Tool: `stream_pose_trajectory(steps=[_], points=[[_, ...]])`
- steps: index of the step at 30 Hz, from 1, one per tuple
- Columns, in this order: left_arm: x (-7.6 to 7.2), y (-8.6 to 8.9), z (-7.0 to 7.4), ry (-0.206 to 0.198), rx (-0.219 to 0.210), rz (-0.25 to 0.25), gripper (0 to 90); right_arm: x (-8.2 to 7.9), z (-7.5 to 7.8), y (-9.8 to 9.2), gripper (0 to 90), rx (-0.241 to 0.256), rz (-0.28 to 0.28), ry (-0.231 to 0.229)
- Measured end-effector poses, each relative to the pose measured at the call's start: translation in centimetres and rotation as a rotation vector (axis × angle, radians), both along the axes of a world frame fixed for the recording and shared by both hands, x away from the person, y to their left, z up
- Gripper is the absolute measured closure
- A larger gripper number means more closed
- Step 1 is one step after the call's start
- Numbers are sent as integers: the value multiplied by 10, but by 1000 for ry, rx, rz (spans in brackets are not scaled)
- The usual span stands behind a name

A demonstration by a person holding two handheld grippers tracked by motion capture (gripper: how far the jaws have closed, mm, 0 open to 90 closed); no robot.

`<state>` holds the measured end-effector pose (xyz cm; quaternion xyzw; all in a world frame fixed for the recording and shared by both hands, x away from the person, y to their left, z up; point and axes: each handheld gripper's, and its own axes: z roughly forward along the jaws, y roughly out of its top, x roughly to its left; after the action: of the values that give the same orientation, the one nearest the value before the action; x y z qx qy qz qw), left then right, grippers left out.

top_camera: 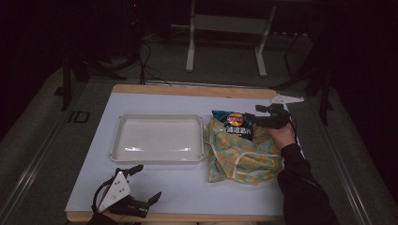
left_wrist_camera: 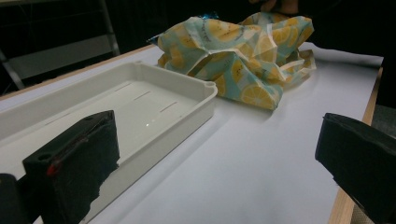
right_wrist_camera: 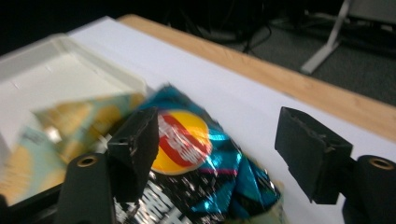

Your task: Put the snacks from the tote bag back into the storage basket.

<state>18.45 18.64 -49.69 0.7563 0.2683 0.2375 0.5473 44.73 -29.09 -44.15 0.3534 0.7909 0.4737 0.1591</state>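
Chip bag [top_camera: 238,125] in lemon-print bag [top_camera: 241,157], tray [top_camera: 157,155] empty

- Shiny teal and black crisp packet with a red and yellow logo [right_wrist_camera: 196,158]: its lower part is running off the bottom edge of the right gripper view; the white lettering there is blurring past reading. In the high view its lower half is sitting inside the cloth bag, hidden.
- Lemon-print turquoise cloth bag [top_camera: 244,157]: in the right gripper view it is smearing into a yellow-green blur at the left. In the left gripper view its top is being cut by the upper edge.
- Shallow cream plastic tray [left_wrist_camera: 154,105]: the near black jaw is covering its near corner in the left gripper view.
- Left gripper [top_camera: 141,185]: the holding hand is falling outside the high view's bottom edge.
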Motion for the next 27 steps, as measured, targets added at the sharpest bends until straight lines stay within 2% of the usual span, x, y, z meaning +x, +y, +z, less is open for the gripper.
stream_pose_trajectory(steps=[6, 12, 13, 18, 22, 25, 26, 27], points=[[1, -1, -1, 5, 3, 0, 1, 9, -19, -2, 204, -34, -18, 52], [1, 0, -1, 11, 1, 3, 1, 20, -30, -4, 193, -27, 19, 129], [1, 0, -1, 11, 0, 2, 1, 23, -33, -5, 195, -10, 39, 153], [1, 1, -1, 15, 2, 1, 1, 28, -40, -4, 226, -20, 74, 209], [1, 1, -1, 15, 1, -1, 2, 29, -43, -2, 339, -41, 106, 233], [1, 0, -1, 15, 1, -2, 1, 29, -44, -1, 543, -73, 103, 242], [1, 0, -1, 15, 1, -3, 1, 28, -44, 0, 592, -93, 102, 242], [1, 1, -1, 15, 0, -3, 1, 28, -44, 2, 682, -116, 94, 247]])
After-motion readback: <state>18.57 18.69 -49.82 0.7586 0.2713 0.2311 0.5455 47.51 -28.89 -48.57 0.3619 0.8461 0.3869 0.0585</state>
